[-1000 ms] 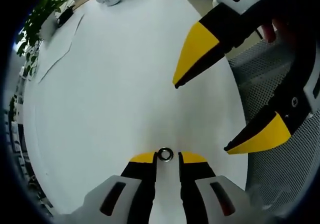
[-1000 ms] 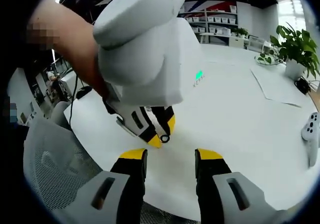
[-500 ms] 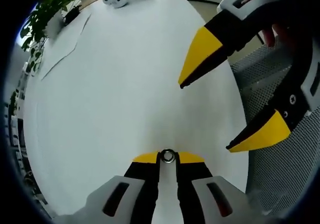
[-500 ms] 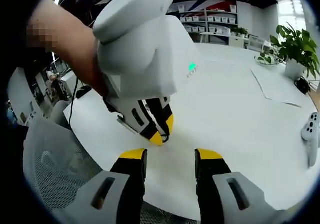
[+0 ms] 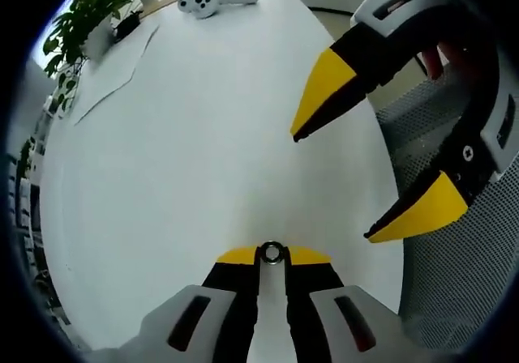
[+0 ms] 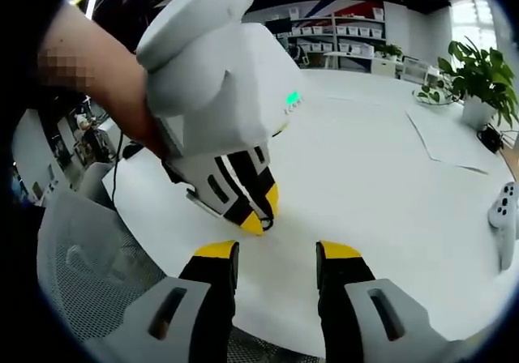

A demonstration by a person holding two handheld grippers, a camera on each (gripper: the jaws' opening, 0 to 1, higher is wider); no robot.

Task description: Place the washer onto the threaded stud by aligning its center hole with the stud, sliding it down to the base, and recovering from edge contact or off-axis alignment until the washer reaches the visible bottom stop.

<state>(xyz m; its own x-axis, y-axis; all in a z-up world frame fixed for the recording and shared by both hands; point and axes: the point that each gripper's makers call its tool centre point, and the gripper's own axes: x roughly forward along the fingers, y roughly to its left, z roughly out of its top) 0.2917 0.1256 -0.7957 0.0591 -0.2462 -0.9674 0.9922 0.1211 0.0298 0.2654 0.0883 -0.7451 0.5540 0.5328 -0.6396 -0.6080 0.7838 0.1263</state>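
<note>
A: What's on the table (image 5: 178, 160)?
B: Paper (image 5: 113, 63) and a controller (image 5: 215, 1) at the far end, a plant (image 5: 81, 14) beside them.
A: The grippers?
B: The right gripper (image 5: 332, 186), jaws spread wide, holds nothing. The left gripper (image 5: 272, 255) is closed on the washer (image 5: 272, 254), pinched between its tips at the near edge.

No text, label, brand, number or sign can be read in either view; print on the distant shelf boxes (image 6: 328, 32) is too small to tell
</note>
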